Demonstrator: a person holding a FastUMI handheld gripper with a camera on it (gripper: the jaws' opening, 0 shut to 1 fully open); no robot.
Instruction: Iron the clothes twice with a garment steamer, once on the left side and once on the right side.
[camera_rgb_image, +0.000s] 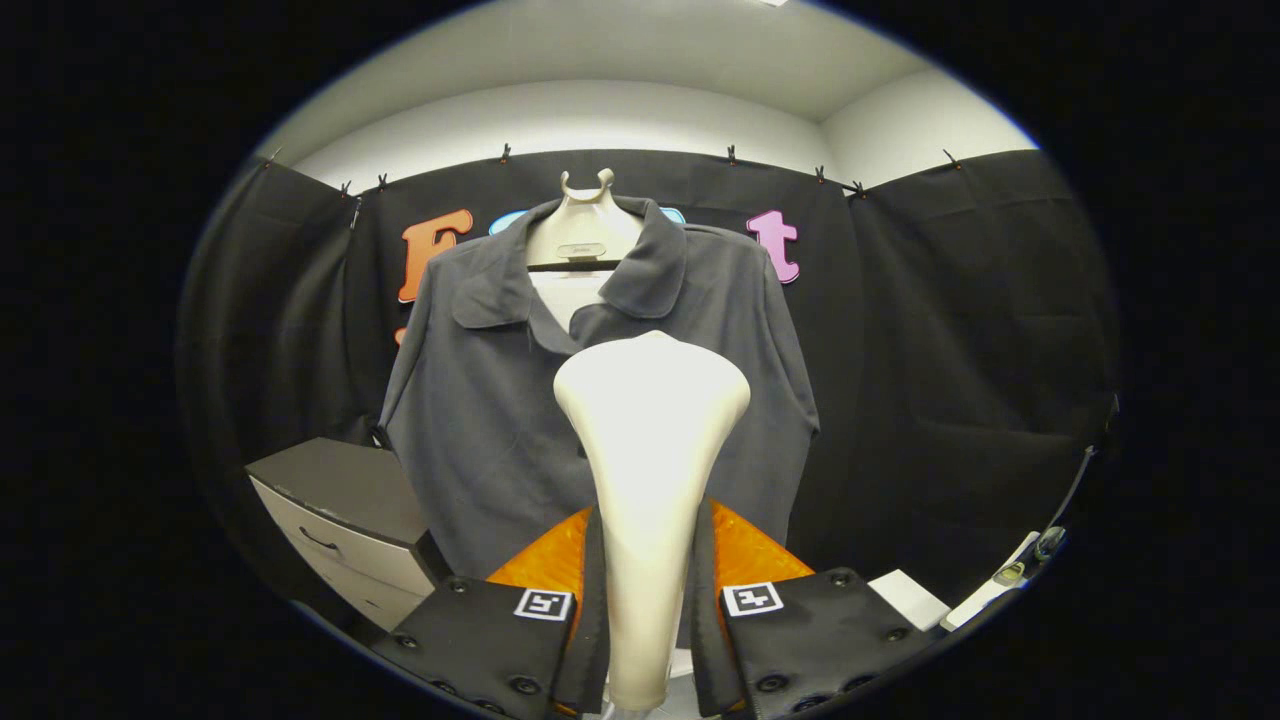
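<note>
My gripper (648, 600) is closed on the garment steamer (650, 470); both of my fingers (590, 610) press against the sides of its narrow cream handle, one on each side, with the handle filling the gap between them; the steamer stands upright in my hold, its neck rising from between my fingers and flaring into a broad rounded head above them; the head faces away from me, so I cannot see its steam plate.

Just beyond the steamer's head hangs the shirt (500, 400), dark grey, with a collar that lies open and a placket that parts below it; it hangs on a pale hanger form (585, 225) with a forked top, against the black cloth wall (950, 350) of the booth; the steamer's head covers the middle of the shirt's front, roughly over the chest below the collar opening; I cannot tell whether the head touches the fabric or stands just off it.

To the left of the shirt and lower down sits a drawer cabinet (340, 520) with a dark top and pale fronts; its near corner lies close to the shirt's hem; to the right of my fingers, low down, lies a white flat object (908, 598); further right a cable (1075, 490) runs down along the cloth.
</note>
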